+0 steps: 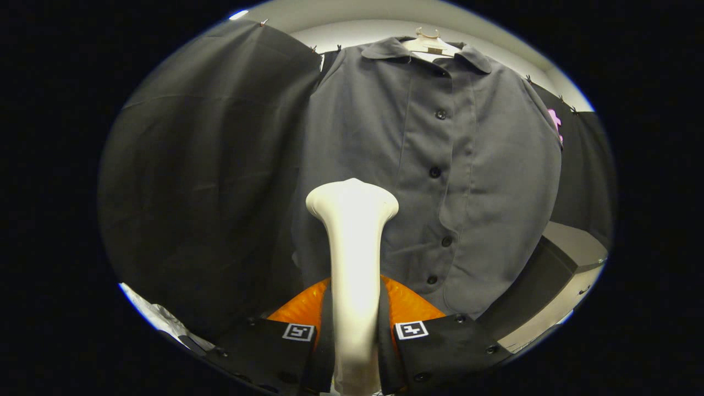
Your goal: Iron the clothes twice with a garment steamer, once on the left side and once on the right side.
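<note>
— While the tongs (355, 330) pinch the steamer (352, 264) by its white neck, one finger on each side, which way does it point?

— Straight ahead along the fingers, long axis in line with them, its flared head toward the shirt (434, 176).

— And the shirt?

— Grey, buttoned, on a hanger (429, 44) just beyond the head, which sits over its left panel, beside the button row. A table (572, 258) stands off right.
</note>
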### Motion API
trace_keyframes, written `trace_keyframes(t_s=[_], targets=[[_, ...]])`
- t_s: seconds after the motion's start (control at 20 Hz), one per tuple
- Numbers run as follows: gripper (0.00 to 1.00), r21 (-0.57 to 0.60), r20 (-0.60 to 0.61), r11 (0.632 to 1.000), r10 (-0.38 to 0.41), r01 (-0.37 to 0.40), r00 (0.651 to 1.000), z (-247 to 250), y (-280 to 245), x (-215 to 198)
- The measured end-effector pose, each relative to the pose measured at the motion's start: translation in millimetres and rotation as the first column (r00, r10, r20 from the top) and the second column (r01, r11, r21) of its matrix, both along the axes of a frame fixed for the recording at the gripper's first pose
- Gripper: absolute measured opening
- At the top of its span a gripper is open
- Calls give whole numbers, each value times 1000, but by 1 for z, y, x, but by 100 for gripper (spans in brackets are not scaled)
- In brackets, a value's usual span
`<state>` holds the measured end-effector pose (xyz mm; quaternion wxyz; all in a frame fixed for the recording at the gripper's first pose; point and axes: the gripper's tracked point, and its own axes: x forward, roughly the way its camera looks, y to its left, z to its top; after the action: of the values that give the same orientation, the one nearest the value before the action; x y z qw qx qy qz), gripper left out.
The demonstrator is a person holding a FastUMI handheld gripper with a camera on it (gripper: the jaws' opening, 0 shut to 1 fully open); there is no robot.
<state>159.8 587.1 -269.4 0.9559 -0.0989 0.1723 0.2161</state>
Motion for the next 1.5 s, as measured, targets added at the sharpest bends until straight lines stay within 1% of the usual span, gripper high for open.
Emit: trace_keyframes(t_s=[0.45, 0.65, 0.75, 0.85, 0.95, 1.1, 1.25, 1.4, 1.45, 1.5], targets=[[40, -89, -148, 995, 34, -48, 988, -98, -8, -36], [40, -114, -188, 992, 39, -62, 981, -124, -10, -49], [40, -113, -179, 992, 42, -63, 983, -120, -11, -44], [40, -104, -162, 992, 48, -65, 986, -105, -11, -42], [40, -84, -120, 994, 66, -77, 991, -75, -13, -42], [40, -21, -27, 996, 88, -89, 996, -9, -15, -33], [40, 75, 57, 993, 86, -90, 995, 59, -13, -23], [40, 120, 180, 989, 61, -84, 982, 128, -27, -15], [40, 132, 211, 988, 52, -81, 976, 157, -36, -5], [40, 146, 236, 986, 42, -78, 971, 172, -42, 0]])
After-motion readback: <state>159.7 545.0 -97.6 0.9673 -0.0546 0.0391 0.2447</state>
